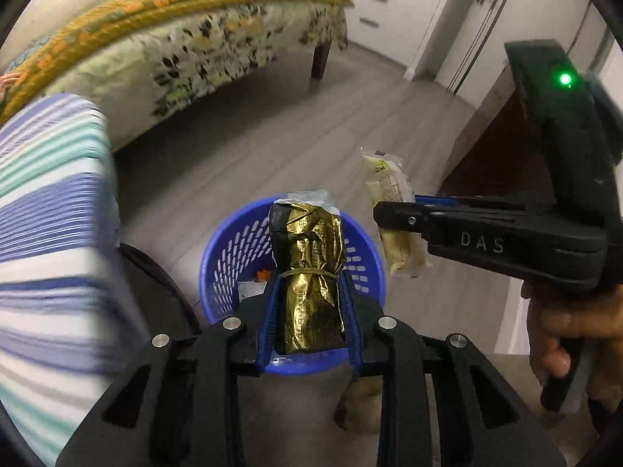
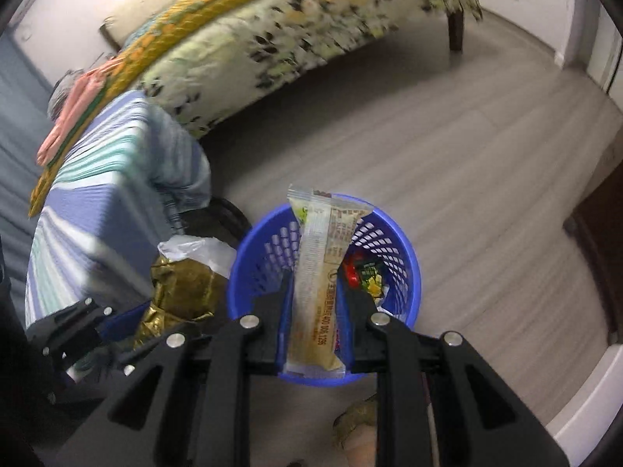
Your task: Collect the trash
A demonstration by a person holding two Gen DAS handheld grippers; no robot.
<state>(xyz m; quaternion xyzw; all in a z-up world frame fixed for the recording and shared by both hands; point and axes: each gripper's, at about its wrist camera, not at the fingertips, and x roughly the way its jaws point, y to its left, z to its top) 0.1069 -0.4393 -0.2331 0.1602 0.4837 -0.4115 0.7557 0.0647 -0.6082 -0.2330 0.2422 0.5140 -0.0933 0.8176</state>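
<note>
A blue perforated basket (image 1: 218, 249) stands on the floor below both grippers. My left gripper (image 1: 309, 284) is shut on a gold foil packet (image 1: 307, 249) tied with a rubber band, held over the basket. In the left wrist view my right gripper (image 1: 393, 218) comes in from the right, shut on a pale yellow snack wrapper (image 1: 389, 183) just beside the basket's right rim. In the right wrist view the right gripper (image 2: 317, 284) holds that wrapper (image 2: 315, 241) over the basket (image 2: 393, 233). The gold packet (image 2: 183, 292) and left gripper (image 2: 117, 323) sit at its left.
Red and green wrappers (image 2: 362, 272) lie inside the basket. A blue-striped covered block (image 1: 50, 233) stands close on the left, with a bed in a floral sheet (image 1: 218, 46) behind it. A person's foot (image 1: 362, 401) rests on the grey wood floor (image 1: 272, 128) near the basket.
</note>
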